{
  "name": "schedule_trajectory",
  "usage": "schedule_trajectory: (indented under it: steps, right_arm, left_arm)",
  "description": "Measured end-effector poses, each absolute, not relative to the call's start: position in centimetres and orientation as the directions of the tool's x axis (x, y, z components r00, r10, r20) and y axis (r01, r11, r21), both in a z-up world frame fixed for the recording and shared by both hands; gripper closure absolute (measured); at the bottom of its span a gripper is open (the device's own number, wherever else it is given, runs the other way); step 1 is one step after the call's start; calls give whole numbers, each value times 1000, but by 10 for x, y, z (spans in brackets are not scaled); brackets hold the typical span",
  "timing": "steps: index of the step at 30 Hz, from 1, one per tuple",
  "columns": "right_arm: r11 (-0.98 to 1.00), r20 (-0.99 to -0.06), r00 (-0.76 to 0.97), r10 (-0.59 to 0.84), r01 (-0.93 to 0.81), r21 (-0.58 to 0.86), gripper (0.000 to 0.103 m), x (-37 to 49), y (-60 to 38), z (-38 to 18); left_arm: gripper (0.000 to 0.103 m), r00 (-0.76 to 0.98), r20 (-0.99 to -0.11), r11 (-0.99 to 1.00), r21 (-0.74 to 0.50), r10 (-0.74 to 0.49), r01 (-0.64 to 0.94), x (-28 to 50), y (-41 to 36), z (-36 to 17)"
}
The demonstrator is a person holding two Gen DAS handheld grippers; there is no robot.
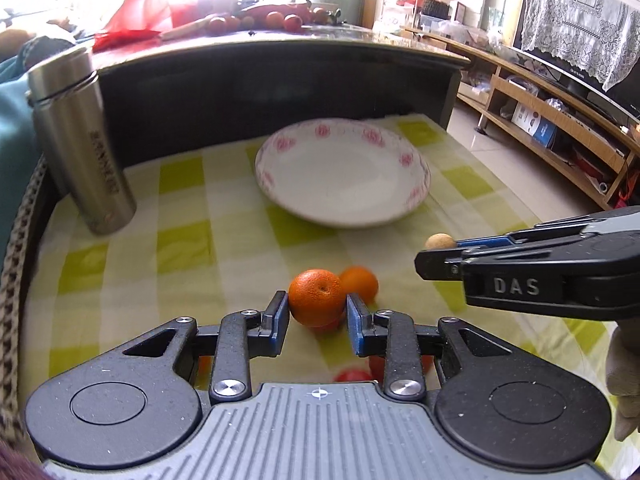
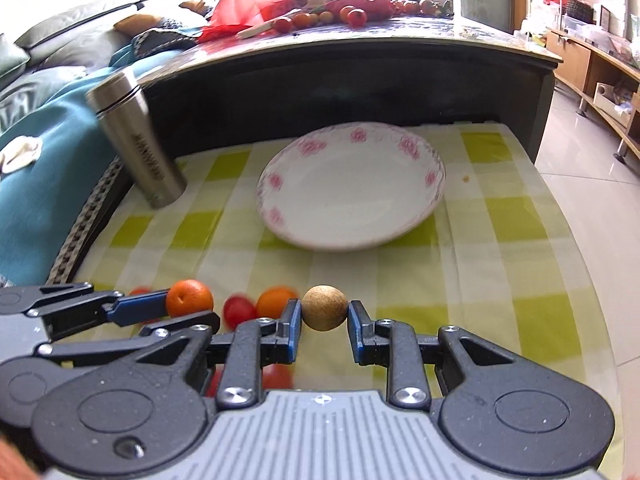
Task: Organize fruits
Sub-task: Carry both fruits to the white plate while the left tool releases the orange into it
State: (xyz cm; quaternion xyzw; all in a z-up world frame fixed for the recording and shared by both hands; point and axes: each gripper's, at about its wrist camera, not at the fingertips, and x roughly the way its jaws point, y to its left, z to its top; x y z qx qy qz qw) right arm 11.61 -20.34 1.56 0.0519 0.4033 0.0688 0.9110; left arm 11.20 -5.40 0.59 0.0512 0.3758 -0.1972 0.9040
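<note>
Here in the left wrist view, our left gripper (image 1: pixel 317 309) squeezes a round, bumpy mandarin (image 1: pixel 316 297) between its blue pads. A second smooth orange (image 1: pixel 360 282) sits just behind it on the soft green-checked cloth (image 1: pixel 184 240). A shiny metal bottle (image 1: pixel 82 140) stands left of the empty flowered plate (image 1: pixel 342 170).

In the right wrist view, our right gripper (image 2: pixel 324 316) has a rough brown ball-shaped fruit (image 2: pixel 324 307) between its pads, touching the left pad, a thin gap on the right. Red cherry tomatoes (image 2: pixel 238 310) lie beside it.
</note>
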Motion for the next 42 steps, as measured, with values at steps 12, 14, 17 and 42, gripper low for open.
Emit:
schedule_trajectory:
  steps: [12, 14, 17, 42]
  right_arm:
    - [988, -711, 687, 150, -87, 124, 72, 180, -214, 6]
    - [989, -715, 683, 147, -81, 126, 72, 187, -217, 2]
    - [990, -716, 683, 140, -73, 124, 72, 195, -222, -3]
    - [983, -705, 689, 169, -63, 173, 70, 218, -236, -9]
  left_arm:
    - [64, 656, -681, 911, -41, -326, 411, 170, -76, 4]
    - [65, 655, -682, 907, -29, -325, 419, 177, -80, 2]
    - [66, 658, -682, 904, -12, -320, 428, 184, -87, 1]
    - [56, 658, -692, 910, 2, -298, 414, 204, -90, 4]
